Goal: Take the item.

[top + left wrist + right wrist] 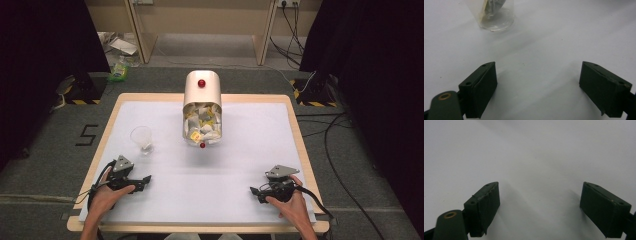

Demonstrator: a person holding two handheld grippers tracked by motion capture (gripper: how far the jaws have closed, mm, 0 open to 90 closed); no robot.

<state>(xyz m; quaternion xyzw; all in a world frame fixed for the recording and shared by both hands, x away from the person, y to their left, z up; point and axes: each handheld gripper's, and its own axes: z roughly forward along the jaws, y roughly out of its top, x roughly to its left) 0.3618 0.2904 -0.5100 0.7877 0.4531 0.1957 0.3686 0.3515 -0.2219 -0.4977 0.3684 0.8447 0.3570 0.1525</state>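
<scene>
I see the clear plastic cup (496,15) cut off at the top edge of the left gripper view. Left gripper (145,181) and right gripper (256,192) both rest with jaws apart, gripping nothing, bare white table cover (210,170) between them.

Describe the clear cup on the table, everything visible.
The cup is small, clear and plastic-looking, standing upright on the white table cover, left of the metal canister and apart from it. In the left gripper view it sits ahead of the open left tool, untouched. That view hints at something pale and grey inside or behind it; unclear which.
</scene>
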